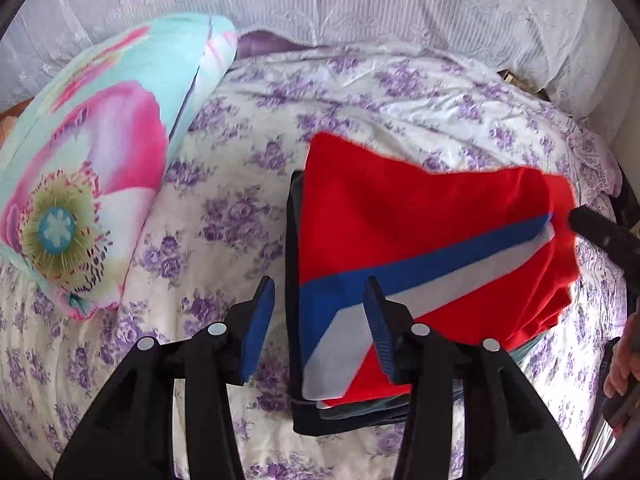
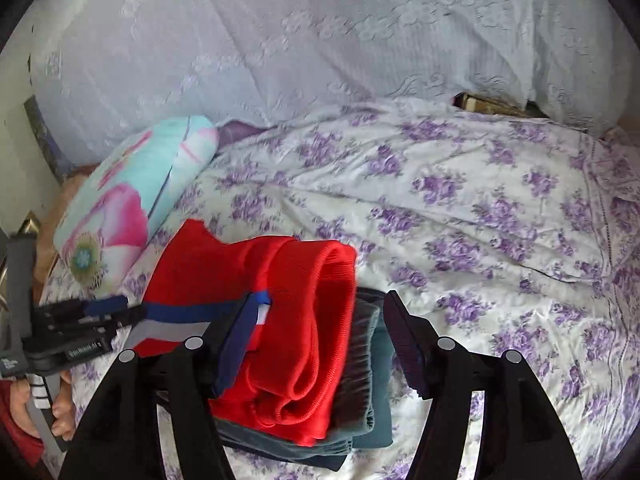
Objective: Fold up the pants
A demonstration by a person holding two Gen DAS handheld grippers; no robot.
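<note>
Folded red pants (image 1: pixel 420 216) with a blue and grey stripe lie on top of a stack of dark folded clothes (image 1: pixel 294 320) on the bed. My left gripper (image 1: pixel 320 304) is open, its jaws spread over the stack's near left edge, holding nothing. In the right wrist view the red pants (image 2: pixel 304 320) show their rolled waistband end, above dark teal clothes (image 2: pixel 376 400). My right gripper (image 2: pixel 316 328) is open, its jaws astride that end. The left gripper (image 2: pixel 100 312) also shows at the left of that view.
The bed has a white sheet with purple flowers (image 1: pixel 224 208). A turquoise pillow with a pink flower (image 1: pixel 88 168) leans at the back left. A white lace curtain (image 2: pixel 280 40) hangs behind the bed. The right gripper's tip (image 1: pixel 592 224) touches the pants' right edge.
</note>
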